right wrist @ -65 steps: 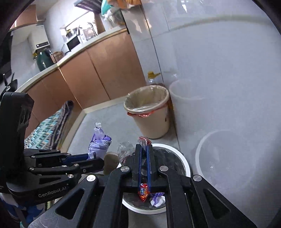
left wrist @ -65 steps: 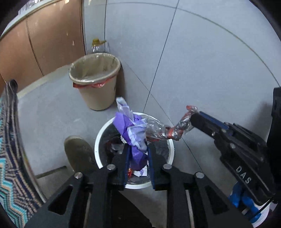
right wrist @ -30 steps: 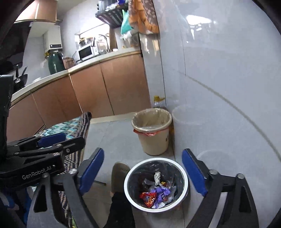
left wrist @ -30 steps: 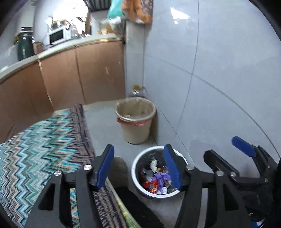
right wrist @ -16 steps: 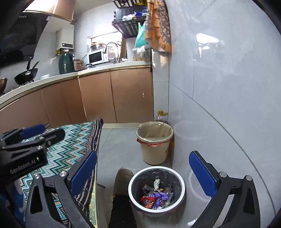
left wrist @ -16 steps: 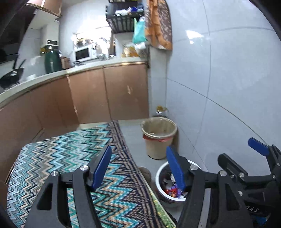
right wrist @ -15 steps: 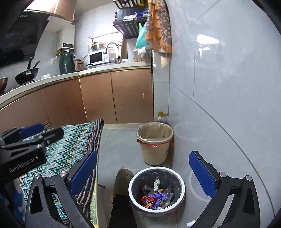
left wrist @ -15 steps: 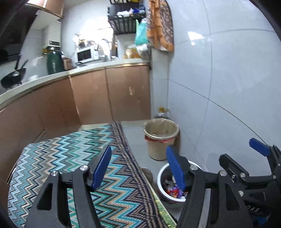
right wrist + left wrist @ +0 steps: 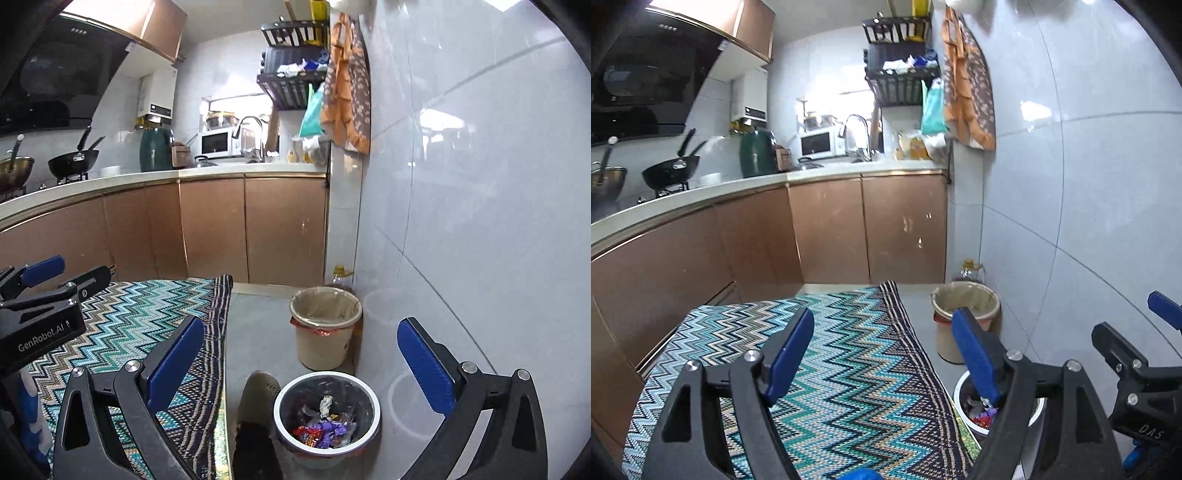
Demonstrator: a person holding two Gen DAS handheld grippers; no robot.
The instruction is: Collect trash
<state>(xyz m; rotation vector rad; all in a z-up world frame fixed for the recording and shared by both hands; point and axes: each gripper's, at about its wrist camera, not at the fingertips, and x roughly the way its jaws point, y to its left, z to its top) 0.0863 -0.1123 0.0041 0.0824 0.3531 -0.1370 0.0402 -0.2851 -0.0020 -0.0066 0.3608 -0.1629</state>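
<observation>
A white-rimmed waste bin point(image 9: 371, 397) stands on the floor by the tiled wall, with purple and red wrappers point(image 9: 321, 432) lying inside. In the left wrist view the same bin point(image 9: 960, 384) peeks out behind the right finger. My left gripper point(image 9: 882, 345) hangs over the zigzag tablecloth, its jaws opening with nothing between them. My right gripper point(image 9: 301, 354) is open wide and empty, high above the bin. Each gripper shows at the edge of the other's view: the right gripper point(image 9: 1145, 365) and the left gripper point(image 9: 40, 291).
A beige bin point(image 9: 325, 328) with a liner stands farther along the wall, an oil bottle point(image 9: 341, 275) behind it. The table with the zigzag cloth point(image 9: 849, 369) fills the left. A person's shoe point(image 9: 258, 391) rests beside the waste bin. Brown cabinets point(image 9: 831, 229) and a worktop line the back.
Both grippers have risen and pulled back from the waste bin, which now looks smaller and lower. The views tilted up to the kitchen. The left jaws stand wider apart.
</observation>
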